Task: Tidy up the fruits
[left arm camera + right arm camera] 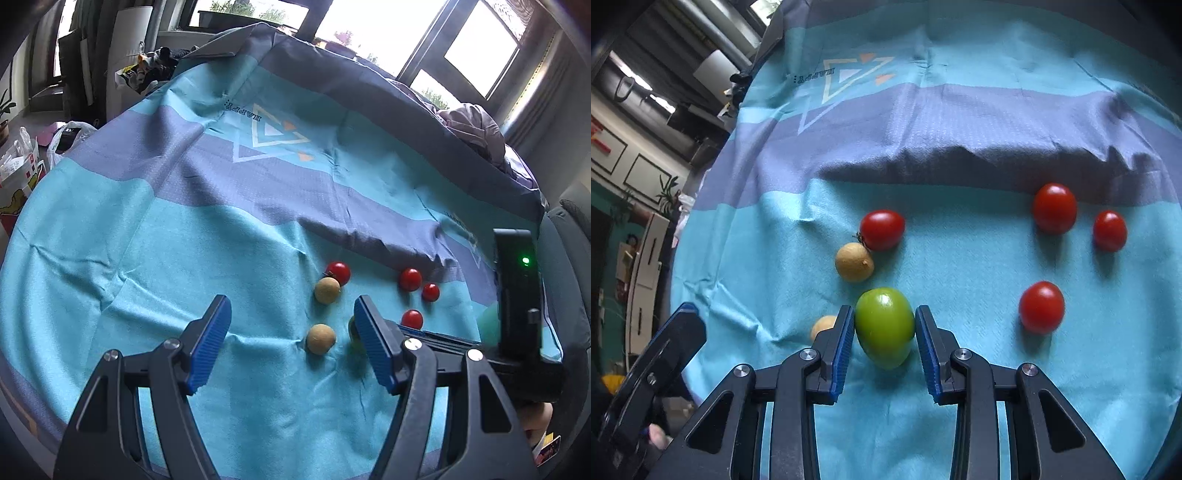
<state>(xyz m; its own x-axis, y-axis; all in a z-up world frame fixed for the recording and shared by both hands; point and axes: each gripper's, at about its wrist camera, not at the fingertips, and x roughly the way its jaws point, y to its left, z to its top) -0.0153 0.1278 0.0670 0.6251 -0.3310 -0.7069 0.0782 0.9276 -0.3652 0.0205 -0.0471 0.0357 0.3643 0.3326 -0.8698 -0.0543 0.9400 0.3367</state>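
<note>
The right gripper (884, 334) has its 2 blue pads on either side of the green fruit (884, 328). The pads touch or almost touch its sides, so it looks held, but I cannot tell how tight. The green fruit is smooth, shiny and egg-shaped, with a bright spot of light on top. It sits low on the blue cloth (960, 258).

The left gripper (291, 343) is wide open with nothing between its pads. In its view the green fruit (352, 328) is mostly hidden behind the right-hand pad.

Just left of the green fruit, a small tan ball fruit (823, 325) peeks out from behind the right gripper's left pad. A bit farther back and left of the green fruit is a second tan fruit (854, 263) with a tiny nub. It touches a red tomato (882, 229) just behind it.

To the right of the green fruit lies 1 red tomato (1041, 307), well apart from it. Farther back on that side are 2 more red tomatoes, a big one (1054, 208) and a small one (1109, 230), near each other.

Behind all the fruit the cloth has a raised fold (960, 158) in its purple-grey stripe. Farther still is a triangle print (846, 79) with letters.
</note>
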